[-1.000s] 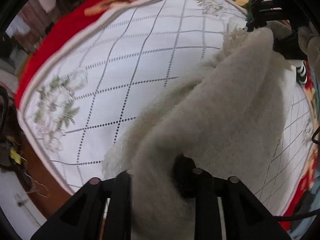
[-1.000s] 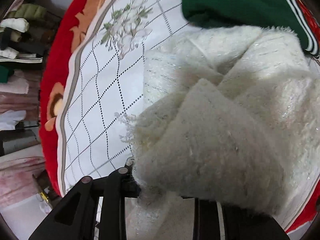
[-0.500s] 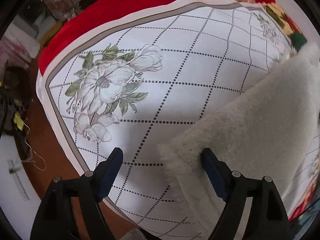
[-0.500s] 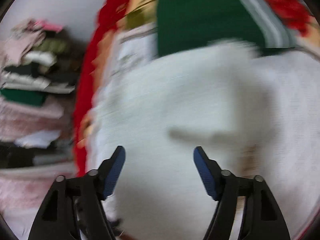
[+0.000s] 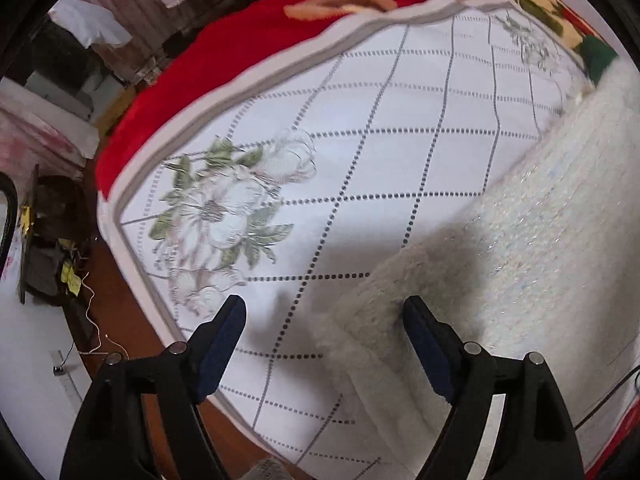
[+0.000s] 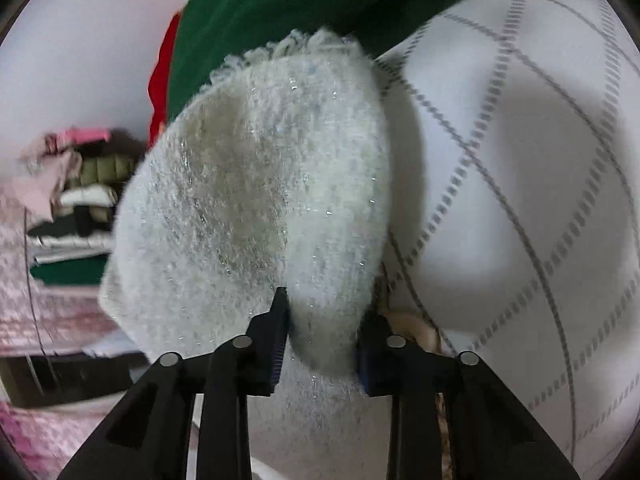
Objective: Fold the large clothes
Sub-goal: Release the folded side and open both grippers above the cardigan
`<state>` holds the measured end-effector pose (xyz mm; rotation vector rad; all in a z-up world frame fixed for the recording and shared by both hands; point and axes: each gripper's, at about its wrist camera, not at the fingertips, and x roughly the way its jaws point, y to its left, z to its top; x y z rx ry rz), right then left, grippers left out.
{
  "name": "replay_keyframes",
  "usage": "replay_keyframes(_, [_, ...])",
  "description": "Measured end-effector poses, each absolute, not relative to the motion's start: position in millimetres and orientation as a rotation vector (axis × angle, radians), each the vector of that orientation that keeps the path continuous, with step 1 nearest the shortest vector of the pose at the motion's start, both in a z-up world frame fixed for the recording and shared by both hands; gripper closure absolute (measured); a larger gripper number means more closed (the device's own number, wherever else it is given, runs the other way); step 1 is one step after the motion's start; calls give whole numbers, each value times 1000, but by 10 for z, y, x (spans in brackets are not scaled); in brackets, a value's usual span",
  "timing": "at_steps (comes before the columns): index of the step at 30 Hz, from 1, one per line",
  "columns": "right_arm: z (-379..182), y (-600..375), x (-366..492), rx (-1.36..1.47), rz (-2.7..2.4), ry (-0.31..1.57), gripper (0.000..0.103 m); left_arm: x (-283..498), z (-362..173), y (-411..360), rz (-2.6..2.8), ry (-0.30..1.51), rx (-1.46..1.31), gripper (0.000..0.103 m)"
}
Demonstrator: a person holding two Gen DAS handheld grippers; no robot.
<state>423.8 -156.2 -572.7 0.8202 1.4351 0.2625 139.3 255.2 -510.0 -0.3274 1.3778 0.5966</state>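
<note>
Your right gripper [image 6: 320,340] is closing its jaws on a bunched fold of the fuzzy white garment [image 6: 256,200], which rises ahead of the fingers. Your left gripper [image 5: 324,344] stands wide open and holds nothing; the garment's folded corner [image 5: 360,312] lies between its fingers on the quilted sheet [image 5: 360,160]. The knit looks soft, thick and light, likely to sag and shed, so take it at a doubled edge. No containers show; a green garment [image 6: 280,8] lies beyond.

The fuzzy cream-white sweater [image 5: 532,240], flecked with glittery thread, lies folded flat on the diamond-patterned cloth [image 5: 400,140], its corner near the cloth's printed flower. One end [image 6: 280,184] is lifted off that cloth, bunched and hanging.
</note>
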Motion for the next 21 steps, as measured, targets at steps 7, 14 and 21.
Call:
replay_keyframes(7, [-5288, -2302, 2962, 895, -39, 1433, 79, 980, -4614, 2759, 672, 1296, -463, 22])
replay_keyframes(14, [-5326, -2758, 1817, 780, -178, 1686, 79, 992, -4725, 2569, 628, 1328, -514, 23])
replay_keyframes(21, [-4473, -2590, 2125, 550, -113, 1587, 78, 1552, -4621, 1936, 463, 1274, -391, 23])
